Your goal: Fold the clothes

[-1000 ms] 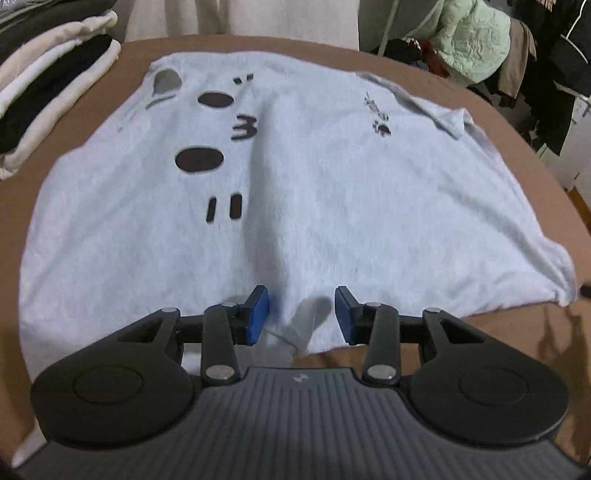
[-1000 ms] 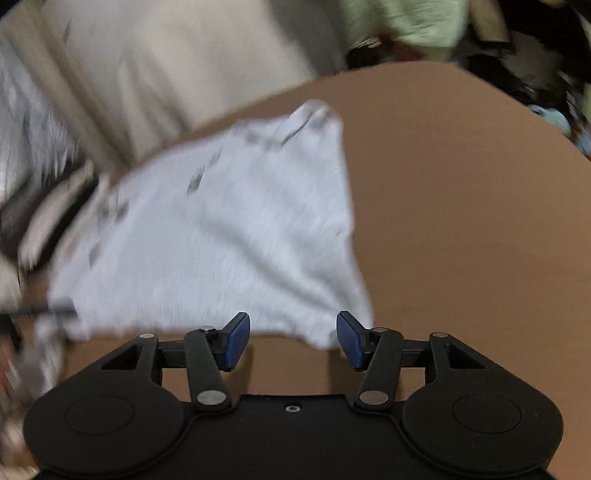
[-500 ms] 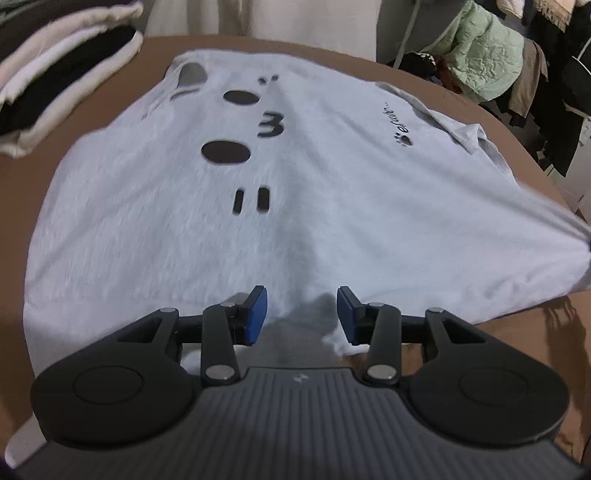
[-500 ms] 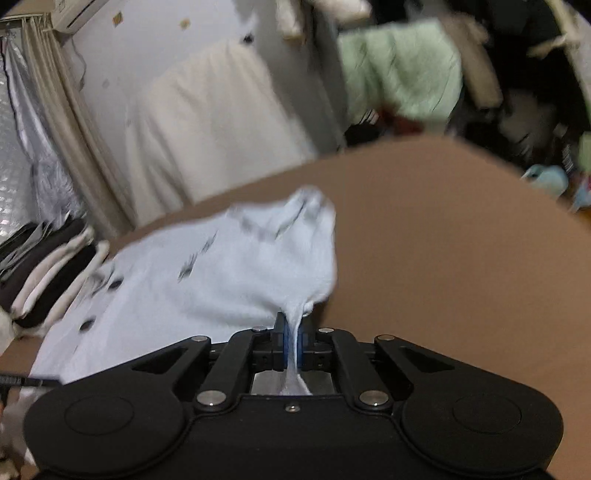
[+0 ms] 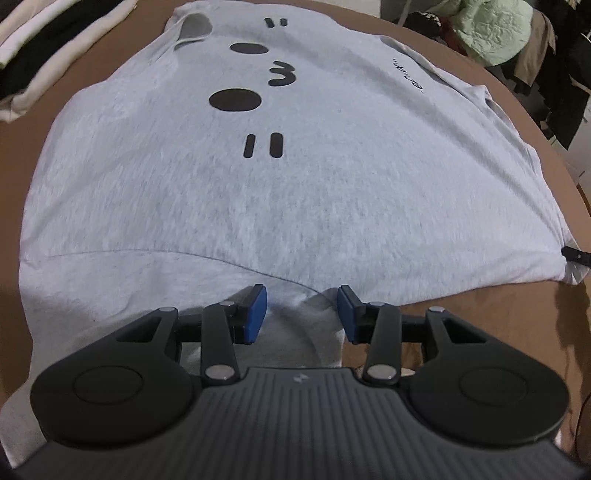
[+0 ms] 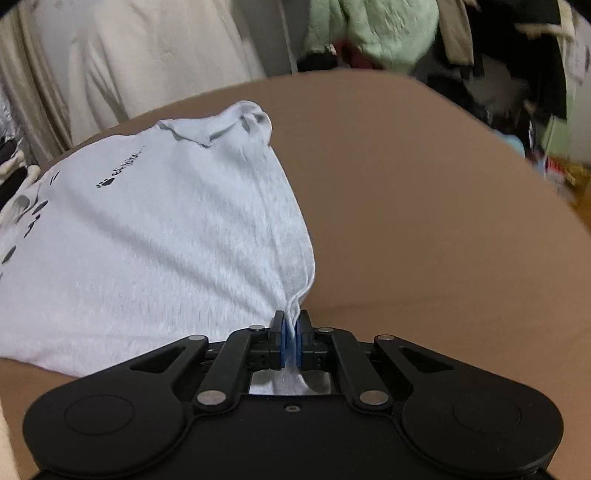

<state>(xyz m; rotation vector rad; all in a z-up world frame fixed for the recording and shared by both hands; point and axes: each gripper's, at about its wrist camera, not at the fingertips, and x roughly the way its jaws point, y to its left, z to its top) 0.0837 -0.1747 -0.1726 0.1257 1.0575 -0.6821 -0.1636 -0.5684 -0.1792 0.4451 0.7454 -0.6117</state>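
Observation:
A light grey T-shirt (image 5: 295, 192) with a black cartoon face print lies spread on the brown table (image 5: 487, 317). My left gripper (image 5: 302, 314) hovers open over the near hem. A hump of the fabric rises between its blue pads, which stand apart from it. In the right wrist view the same T-shirt (image 6: 166, 240) stretches away to the left. My right gripper (image 6: 291, 339) is shut on its near right corner, with cloth pinched between the pads and bunched behind them. That gripper's dark tip (image 5: 576, 254) shows at the shirt's right corner in the left view.
A stack of folded cream and black clothes (image 5: 44, 48) sits at the table's far left. A green quilted jacket (image 5: 491, 26) and dark garments hang beyond the far right edge. Bare brown tabletop (image 6: 443, 221) stretches right of the shirt. Cream drapes (image 6: 147, 55) hang behind.
My right gripper closed on the shirt's corner and drew it taut toward me. The left gripper edged closer over the hem, its jaws staying apart.

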